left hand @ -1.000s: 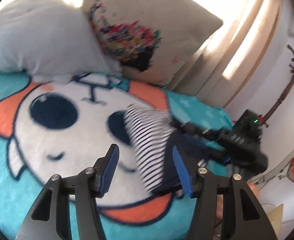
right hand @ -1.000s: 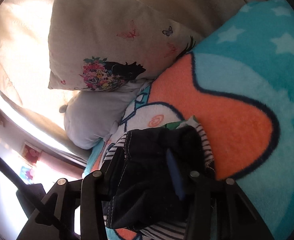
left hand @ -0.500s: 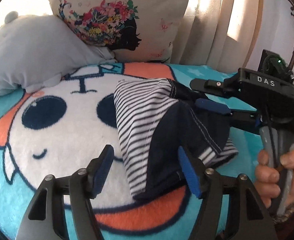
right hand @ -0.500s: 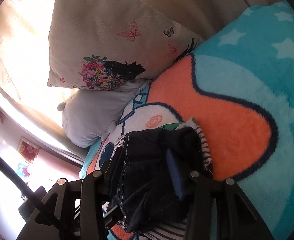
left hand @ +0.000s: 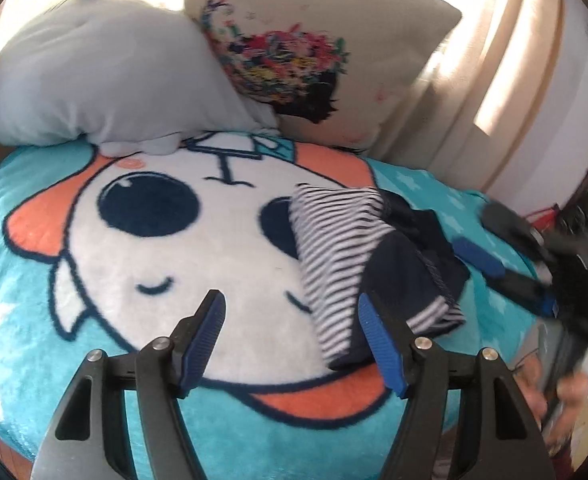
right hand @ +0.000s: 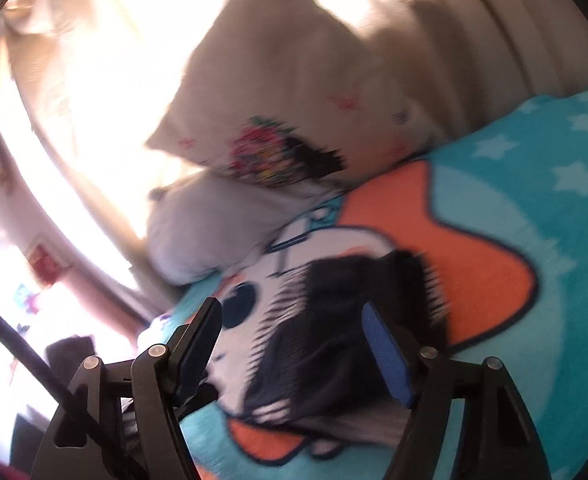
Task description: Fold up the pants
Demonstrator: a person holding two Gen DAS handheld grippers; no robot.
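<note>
The small pants (left hand: 374,264), navy with a black-and-white striped part, lie folded in a compact bundle on the cartoon-face blanket (left hand: 134,264). My left gripper (left hand: 294,336) is open and empty, just in front of the bundle's near edge. My right gripper (right hand: 294,352) is open and empty above the bundle (right hand: 334,340), which shows blurred between its fingers. The right gripper also shows in the left wrist view (left hand: 490,264) at the bundle's right side.
A grey plush pillow (left hand: 94,80) and a beige printed cushion (left hand: 314,52) lean at the blanket's far edge. Beige curtains (left hand: 494,60) hang behind. The blanket's edge drops off at the right and front.
My right gripper has opened and let go of the pants, drawing back from them. The bundle now lies flat on the blanket. My left gripper stays open.
</note>
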